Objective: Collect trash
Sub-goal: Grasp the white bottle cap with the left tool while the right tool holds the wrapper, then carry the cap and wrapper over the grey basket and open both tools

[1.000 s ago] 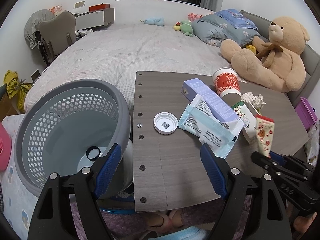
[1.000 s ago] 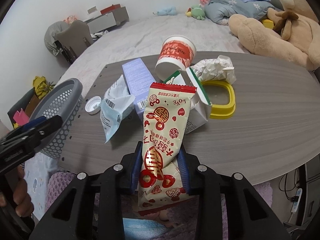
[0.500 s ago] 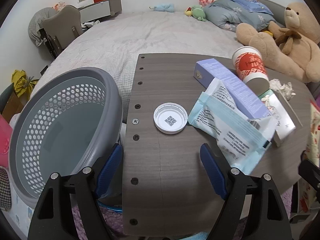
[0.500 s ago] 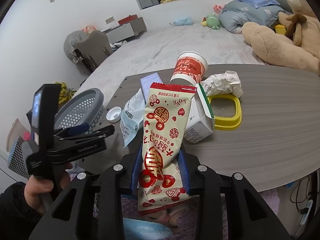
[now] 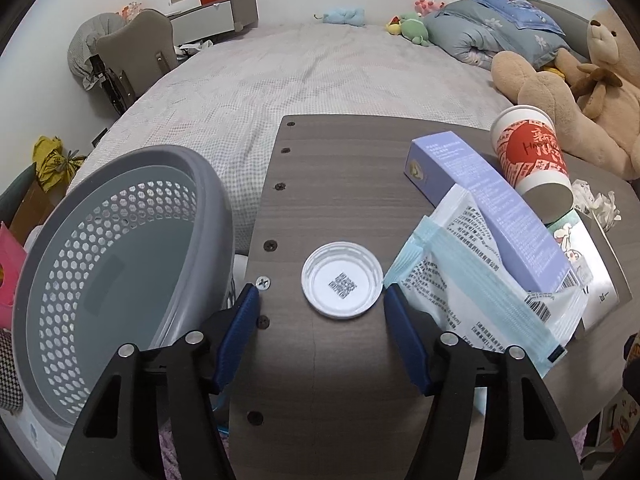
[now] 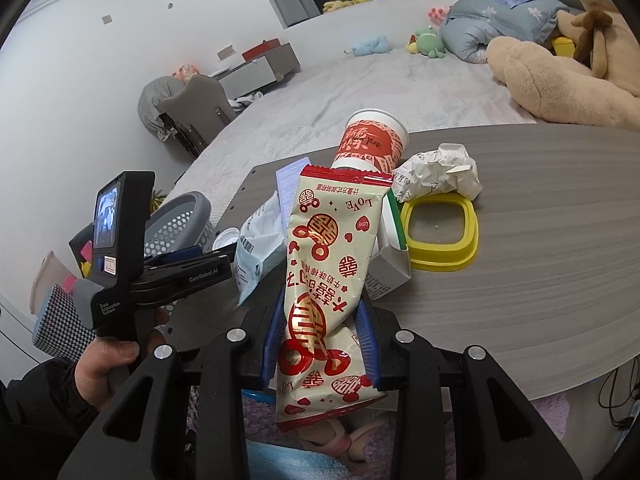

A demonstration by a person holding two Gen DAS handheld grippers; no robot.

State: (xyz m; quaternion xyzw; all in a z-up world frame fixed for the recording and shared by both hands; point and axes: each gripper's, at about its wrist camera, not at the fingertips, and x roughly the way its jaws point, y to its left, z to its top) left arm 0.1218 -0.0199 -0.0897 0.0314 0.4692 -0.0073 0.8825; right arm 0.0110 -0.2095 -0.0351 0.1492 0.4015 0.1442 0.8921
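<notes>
My left gripper (image 5: 322,300) is open, its blue fingertips on either side of a white bottle cap (image 5: 342,279) lying on the grey wood table (image 5: 340,168). My right gripper (image 6: 322,320) is shut on a cream and red snack wrapper (image 6: 332,264), held upright above the table's near edge. A grey perforated basket (image 5: 112,280) stands left of the table. A pale blue wipes packet (image 5: 476,280), a lilac box (image 5: 488,208) and a red paper cup (image 5: 532,152) lie to the right of the cap.
A crumpled paper ball (image 6: 440,172), a yellow ring-shaped lid (image 6: 440,232) and a small white carton (image 6: 388,264) lie on the table. A bed with a large teddy bear (image 5: 568,92) is behind. The left gripper shows in the right wrist view (image 6: 192,264).
My left gripper has moved forward and right, from over the basket to straddle the white cap. My right gripper has lifted and drawn back with the wrapper still in it.
</notes>
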